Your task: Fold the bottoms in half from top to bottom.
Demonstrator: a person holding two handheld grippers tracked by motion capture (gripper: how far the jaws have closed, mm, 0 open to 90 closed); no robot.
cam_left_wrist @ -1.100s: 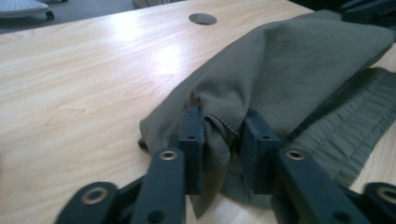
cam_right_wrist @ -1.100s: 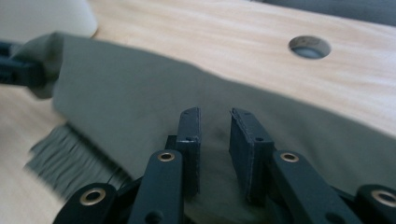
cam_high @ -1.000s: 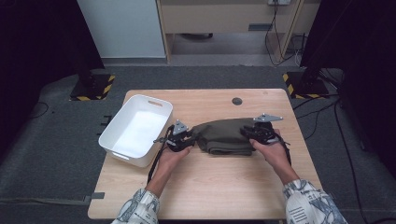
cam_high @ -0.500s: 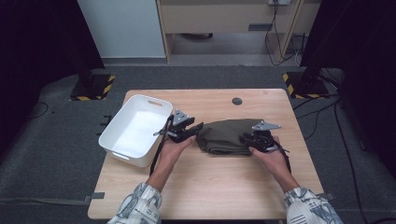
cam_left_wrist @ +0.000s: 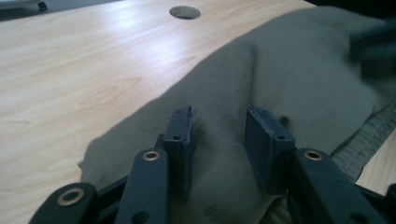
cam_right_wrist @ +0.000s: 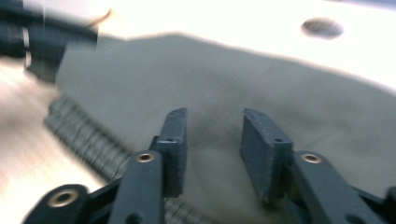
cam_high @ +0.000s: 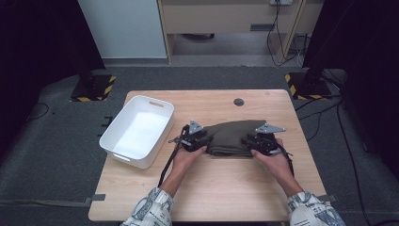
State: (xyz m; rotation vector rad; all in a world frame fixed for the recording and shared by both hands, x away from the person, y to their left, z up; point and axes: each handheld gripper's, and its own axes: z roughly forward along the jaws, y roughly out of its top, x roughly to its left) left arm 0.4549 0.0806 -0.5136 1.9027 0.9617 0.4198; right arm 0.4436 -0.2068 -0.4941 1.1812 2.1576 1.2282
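A folded olive-green garment [cam_high: 235,136] lies in the middle of the wooden table [cam_high: 211,188]. My left gripper [cam_high: 205,141] rests on its left end and my right gripper [cam_high: 249,141] on its right end, each in a hand. In the left gripper view the jaws [cam_left_wrist: 219,126] have just been closing; a low ridge of the cloth [cam_left_wrist: 303,70] rises between the pads, which still stand apart. In the right gripper view the jaws [cam_right_wrist: 210,126] have just been opening and sit apart over flat cloth [cam_right_wrist: 210,70], beside a ribbed hem [cam_right_wrist: 84,135].
A white bin [cam_high: 157,104] stands at the table's left edge, close to my left hand. A round hole [cam_high: 239,101] is in the tabletop behind the garment. Cables trail from both grippers toward the near edge. Bare wood lies in front of the garment.
My left gripper swung up toward the bin, then came back down onto the garment's left end. The garment now sits more compact and a little further right. My right hand barely moved.
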